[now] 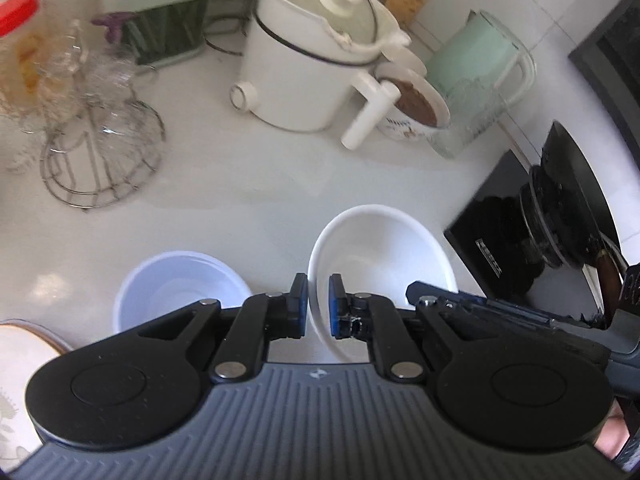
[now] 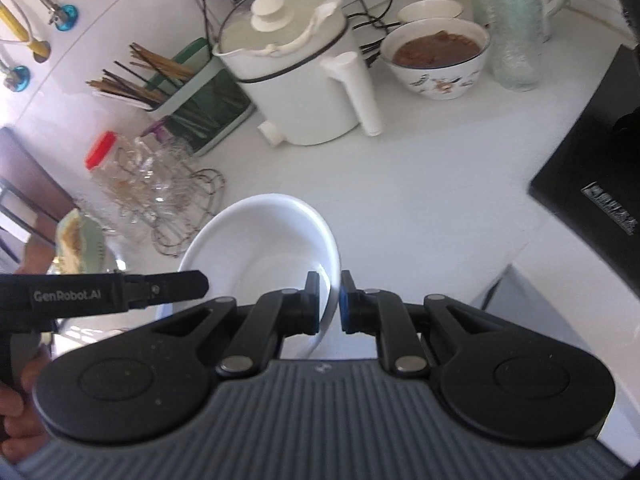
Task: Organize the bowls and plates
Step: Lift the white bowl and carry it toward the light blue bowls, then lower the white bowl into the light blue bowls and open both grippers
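Observation:
A white bowl hangs tilted above the white counter, carried by both grippers. My left gripper is shut on its left rim, blue pads pinching the edge. My right gripper is shut on the opposite rim of the same white bowl. In the right wrist view the left gripper reaches in over the bowl's far edge; the right gripper's body shows at the right of the left wrist view. A stack of pale bowls stands on the counter to the left, and a patterned plate shows at the bottom left.
Behind stand a white electric pot, a bowl of brown food, a mint pitcher and a chopstick holder. A wire rack with glasses is at the left. A black cooktop with a dark pan lies right.

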The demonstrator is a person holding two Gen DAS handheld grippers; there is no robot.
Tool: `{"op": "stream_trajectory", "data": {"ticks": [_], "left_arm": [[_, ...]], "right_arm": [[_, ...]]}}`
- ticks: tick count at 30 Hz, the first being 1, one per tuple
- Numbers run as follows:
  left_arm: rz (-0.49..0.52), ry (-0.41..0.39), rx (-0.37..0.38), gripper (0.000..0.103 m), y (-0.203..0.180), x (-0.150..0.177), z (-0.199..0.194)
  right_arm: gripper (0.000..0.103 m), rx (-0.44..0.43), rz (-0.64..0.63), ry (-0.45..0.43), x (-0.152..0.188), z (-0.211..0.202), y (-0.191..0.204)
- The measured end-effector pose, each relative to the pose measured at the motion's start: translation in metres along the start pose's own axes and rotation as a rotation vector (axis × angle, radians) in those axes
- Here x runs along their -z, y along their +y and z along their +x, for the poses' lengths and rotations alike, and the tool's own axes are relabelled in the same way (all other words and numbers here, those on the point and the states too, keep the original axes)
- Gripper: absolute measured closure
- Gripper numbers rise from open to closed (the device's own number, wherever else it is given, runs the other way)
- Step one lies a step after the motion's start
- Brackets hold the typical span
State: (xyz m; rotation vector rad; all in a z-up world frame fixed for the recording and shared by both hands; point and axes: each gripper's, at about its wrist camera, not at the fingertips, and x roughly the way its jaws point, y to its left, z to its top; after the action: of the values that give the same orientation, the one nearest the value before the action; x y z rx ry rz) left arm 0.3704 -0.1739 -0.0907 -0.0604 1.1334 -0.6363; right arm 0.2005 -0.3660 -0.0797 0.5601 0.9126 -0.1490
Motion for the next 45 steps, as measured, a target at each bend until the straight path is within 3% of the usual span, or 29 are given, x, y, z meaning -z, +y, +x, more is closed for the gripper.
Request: {"op": "stream_trajectory", "data": {"ticks": [13,19,32,36,45], "left_arm": [[-0.117,-0.060,-0.097,0.092,0.058,0.010,-0.033],[-0.191,-0.111,-0.101,0.092,0.089,0.019,-0.040],[-0.279,-0.052,-0.156,0.091,0.126,0.047,-0.010],[-0.288,-0.040,-0.185,0.091,0.132,0.049,-0.001],[-0.323,-0.026,-0.190,0.091,0.139,0.053,0.004]], "right_arm": [[0.090,-0.115,-0.077,0.073,0.000,0.034,0.049],[0.089,-0.148,-0.159,0.121,-0.001,0.052,0.074],[0.088,-0.061,-0.270,0.251,0.021,0.092,0.100],[0.088,-0.017,-0.368,0.263,0.024,0.103,0.114],[0.089,-0.027,-0.400,0.259,0.021,0.110,0.120]]}}
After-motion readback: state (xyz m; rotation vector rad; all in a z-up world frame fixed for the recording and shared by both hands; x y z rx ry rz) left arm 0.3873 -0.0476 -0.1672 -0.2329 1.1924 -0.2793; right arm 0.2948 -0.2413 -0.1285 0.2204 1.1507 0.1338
